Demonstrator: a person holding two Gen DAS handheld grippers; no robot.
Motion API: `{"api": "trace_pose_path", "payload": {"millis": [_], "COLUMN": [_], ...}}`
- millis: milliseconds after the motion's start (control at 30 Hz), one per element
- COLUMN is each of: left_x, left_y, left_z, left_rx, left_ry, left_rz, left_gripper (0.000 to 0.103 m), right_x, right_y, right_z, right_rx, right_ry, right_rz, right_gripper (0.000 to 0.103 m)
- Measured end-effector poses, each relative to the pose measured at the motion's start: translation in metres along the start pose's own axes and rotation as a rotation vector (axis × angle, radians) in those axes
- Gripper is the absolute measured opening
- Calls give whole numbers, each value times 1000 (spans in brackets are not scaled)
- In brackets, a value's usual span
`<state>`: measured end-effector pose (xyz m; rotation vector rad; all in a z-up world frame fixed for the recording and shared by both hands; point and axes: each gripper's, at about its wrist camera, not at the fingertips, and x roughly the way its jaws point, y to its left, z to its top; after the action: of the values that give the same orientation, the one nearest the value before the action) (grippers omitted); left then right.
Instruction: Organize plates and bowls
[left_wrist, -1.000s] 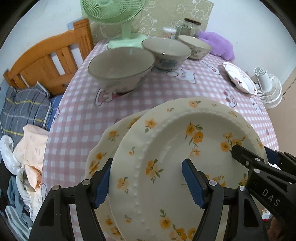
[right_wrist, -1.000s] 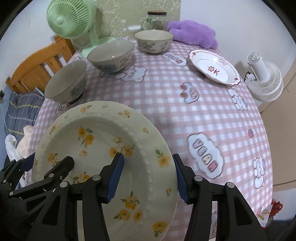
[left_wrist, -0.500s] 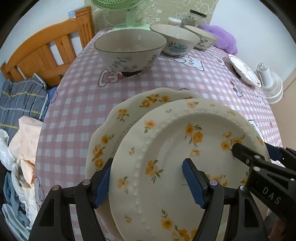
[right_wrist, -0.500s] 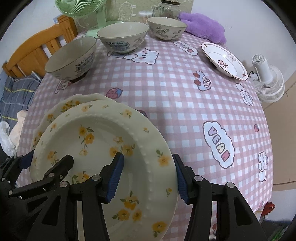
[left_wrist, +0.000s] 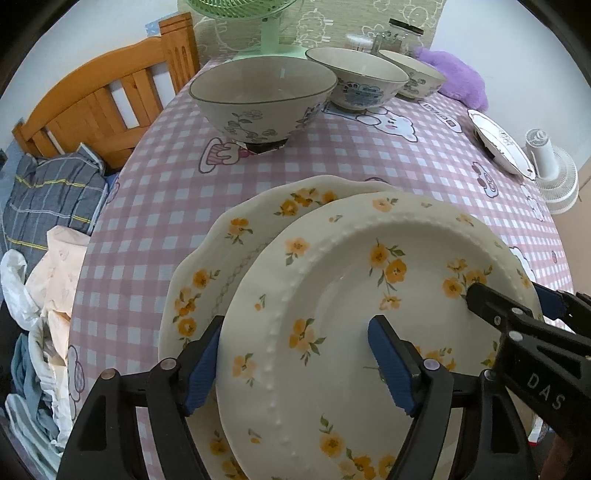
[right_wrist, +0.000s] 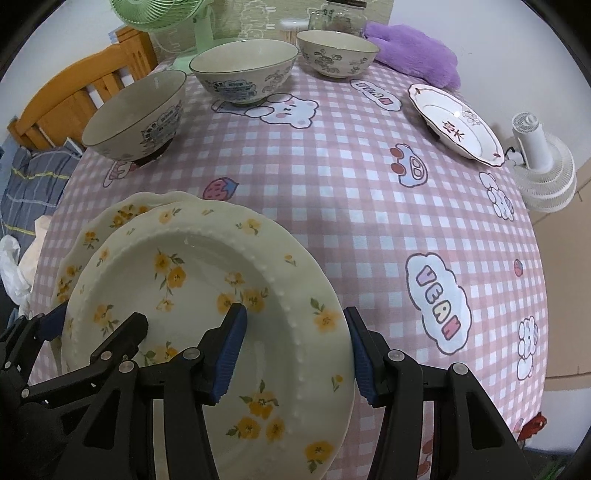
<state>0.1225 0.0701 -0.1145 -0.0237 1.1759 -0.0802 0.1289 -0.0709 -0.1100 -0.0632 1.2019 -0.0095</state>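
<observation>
Two grippers share one load here: the beaded plate (left_wrist: 369, 295), cream with yellow flowers, sits on top of the scalloped plate (left_wrist: 236, 251), shifted off to one side so the lower rim shows as a crescent. Both lie at the near edge of the pink checked tablecloth (right_wrist: 351, 177), with three bowls well beyond them: the nearest bowl (left_wrist: 262, 99), the middle bowl (left_wrist: 364, 83) and the far bowl (left_wrist: 417, 79).

Left gripper (left_wrist: 295, 365) straddles the beaded plate's rim, one finger outside, one over the well, and its jaws are opening; the outer pad looks just off the rim, so I'd call that grip let go. Right gripper (right_wrist: 291, 349) has its jaws about halfway, one pad inside the rim and one outside, apparently clamped on the beaded plate's opposite edge.

Risk from here: the stack is off-centre. If the right side lets go while the beaded plate rides on the scalloped rim, it could rock or slide toward the table edge. A pad dragging on the rim as a gripper pulls away could also shift it.

Hard to tell: whether the beaded plate rests fully on the scalloped plate, since the contact is hidden beneath it. The near edges of both plates are cut off behind the gripper bodies.
</observation>
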Motion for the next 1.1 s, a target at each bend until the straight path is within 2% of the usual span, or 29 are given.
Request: {"api": "trace_pose_path", "payload": {"millis": [100,167,333,400,467,500,533,800,1100], "left_x": [3,3,5,-3,-12,-16,-18,-20,-23], "left_y": [-4,-8,-10,-8,-7,-6,-5,5,15], "left_z": [0,1,0,2,2,3,3,-1,-4], "left_rx": [11,30,50,54,60,61,60,77,124], "left_ry": [-7,-11,8,-15,-36,-41,-45,-21,-28], "left_rz": [51,81,85,77,75,71,65,46,11], "left_gripper": [81,82,84,84,85,85,85,86,86], "right_x": [-4,-3,-9,-16,-19,-19,-19,-11,-8], "right_y": [6,6,-2,-2,1,3,6,24,32], "right_z": [-3,-4,-8,-8,-9,-10,-11,-15,-15], "right_rx": [-53,-57,-33,-36,-54,-67,-79,-72,-2], "right_ry": [-32,-24,-20,-40,-49,-49,-50,-17,-11], "right_rz": [-41,-37,-22,-18,-22,-42,-61,-81,-96], "right_gripper": [56,56,56,52,43,36,34,34,37]}}
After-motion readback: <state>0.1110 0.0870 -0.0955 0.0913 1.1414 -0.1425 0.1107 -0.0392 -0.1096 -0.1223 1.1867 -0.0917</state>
